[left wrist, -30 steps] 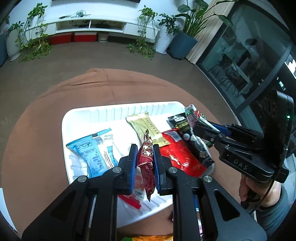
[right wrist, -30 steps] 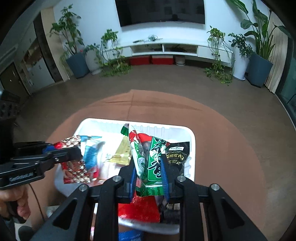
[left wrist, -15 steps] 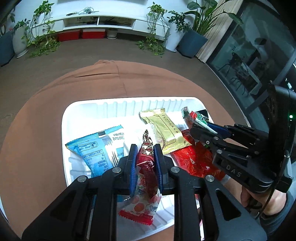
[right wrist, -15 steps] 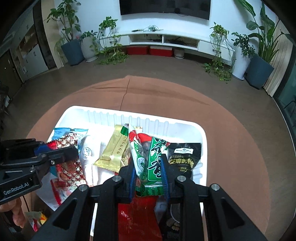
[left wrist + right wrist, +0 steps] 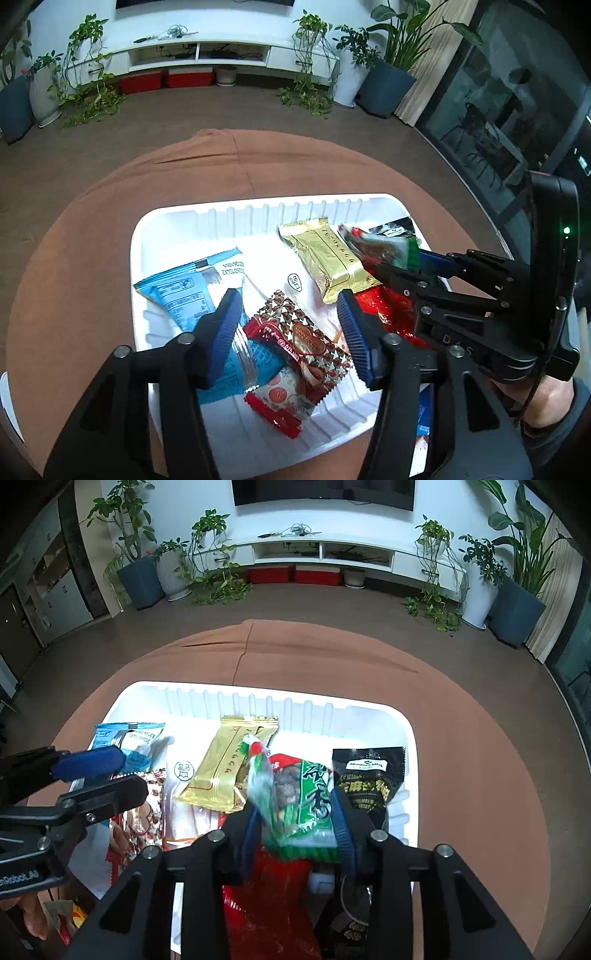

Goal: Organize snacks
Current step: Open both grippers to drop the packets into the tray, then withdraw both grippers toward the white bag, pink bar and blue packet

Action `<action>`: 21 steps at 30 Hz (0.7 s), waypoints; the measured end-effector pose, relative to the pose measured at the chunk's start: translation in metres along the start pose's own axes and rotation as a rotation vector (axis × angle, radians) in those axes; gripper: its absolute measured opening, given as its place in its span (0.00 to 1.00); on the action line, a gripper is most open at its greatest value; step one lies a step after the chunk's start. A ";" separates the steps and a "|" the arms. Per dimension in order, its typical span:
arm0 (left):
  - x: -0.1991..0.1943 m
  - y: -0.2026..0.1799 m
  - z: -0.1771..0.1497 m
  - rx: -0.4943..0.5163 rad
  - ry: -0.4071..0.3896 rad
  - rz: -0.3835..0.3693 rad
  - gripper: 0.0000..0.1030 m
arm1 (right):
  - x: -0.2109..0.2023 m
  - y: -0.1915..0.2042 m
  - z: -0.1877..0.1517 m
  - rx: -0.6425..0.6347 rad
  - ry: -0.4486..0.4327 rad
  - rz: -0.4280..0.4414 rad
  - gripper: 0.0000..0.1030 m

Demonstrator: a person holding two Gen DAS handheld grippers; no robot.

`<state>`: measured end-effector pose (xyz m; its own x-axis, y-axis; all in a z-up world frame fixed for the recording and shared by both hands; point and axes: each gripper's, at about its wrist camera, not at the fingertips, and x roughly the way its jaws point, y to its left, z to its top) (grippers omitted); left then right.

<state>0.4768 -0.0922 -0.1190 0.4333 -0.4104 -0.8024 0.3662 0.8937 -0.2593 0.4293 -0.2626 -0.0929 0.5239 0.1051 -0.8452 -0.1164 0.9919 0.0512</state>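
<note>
right wrist only, black packet unhidden

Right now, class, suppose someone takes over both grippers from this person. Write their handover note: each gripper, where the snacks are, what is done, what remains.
Left gripper: fingers opening, off the red star-patterned packet, which lies in the white tray.
Right gripper: fingers opening; the green packet is between them, blurred, over the tray.
In the tray: blue packet, gold packet, red packet, black packet.
Done: star-patterned packet delivered.
Left: finish releasing the green packet; a few wrappers seem to lie outside the tray's near edge.
</note>
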 end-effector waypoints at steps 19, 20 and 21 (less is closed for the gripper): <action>-0.127 0.001 -0.112 -0.078 -0.144 -0.062 0.94 | -0.133 -0.032 -0.107 0.207 -0.213 0.197 0.86; -0.131 0.003 -0.129 -0.137 -0.150 -0.058 0.94 | -0.135 -0.031 -0.119 0.223 -0.212 0.207 0.86; -0.133 0.003 -0.140 -0.175 -0.152 -0.060 0.94 | -0.138 -0.030 -0.131 0.237 -0.211 0.216 0.86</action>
<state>0.3056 -0.0095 -0.0885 0.5387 -0.4747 -0.6960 0.2526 0.8791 -0.4041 0.2500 -0.3158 -0.0480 0.6736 0.3012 -0.6749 -0.0572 0.9317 0.3586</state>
